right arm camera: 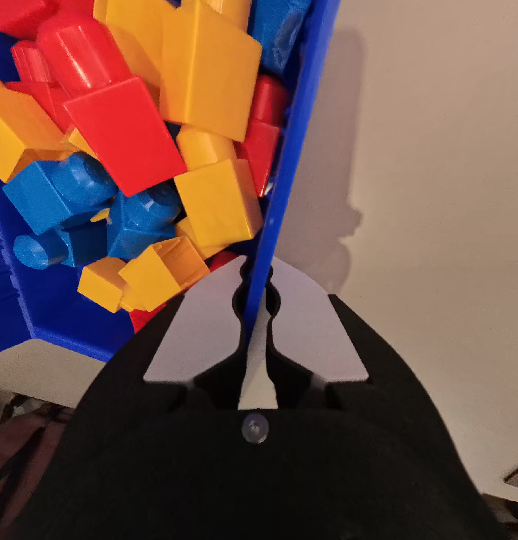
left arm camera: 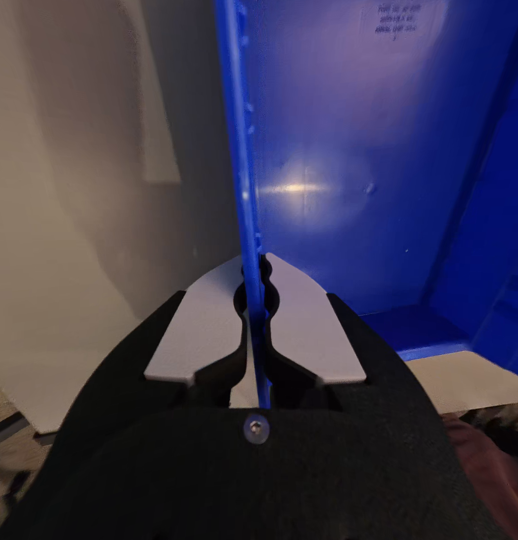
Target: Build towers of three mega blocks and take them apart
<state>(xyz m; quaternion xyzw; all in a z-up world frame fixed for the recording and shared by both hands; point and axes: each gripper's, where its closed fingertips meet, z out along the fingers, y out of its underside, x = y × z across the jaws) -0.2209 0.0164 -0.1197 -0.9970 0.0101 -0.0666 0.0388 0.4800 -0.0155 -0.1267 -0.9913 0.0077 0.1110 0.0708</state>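
My left jaws (left arm camera: 253, 271) are clenched on the thin side wall of the blue bin (left arm camera: 368, 146), one pad on the outside, the other inside, both pressed flat against the plastic. From this side I look into a bare stretch of the bin's interior, glossy and catching a glare, with the white counter (left arm camera: 61, 263) off to the left of the wall.

My right jaws (right arm camera: 256, 274) grasp the opposite wall of the same bin (right arm camera: 292, 163) the same way, the wall running straight up between my pads. The mega blocks (right arm camera: 135, 146) are heaped inside against that wall: red, yellow and lighter blue ones, tumbled at all angles, none stacked. One yellow block (right arm camera: 164, 271) lies with its hollow underside showing, just beside my inner fingertip (right arm camera: 222, 280). Outside the wall the counter (right arm camera: 427, 204) carries a shadow
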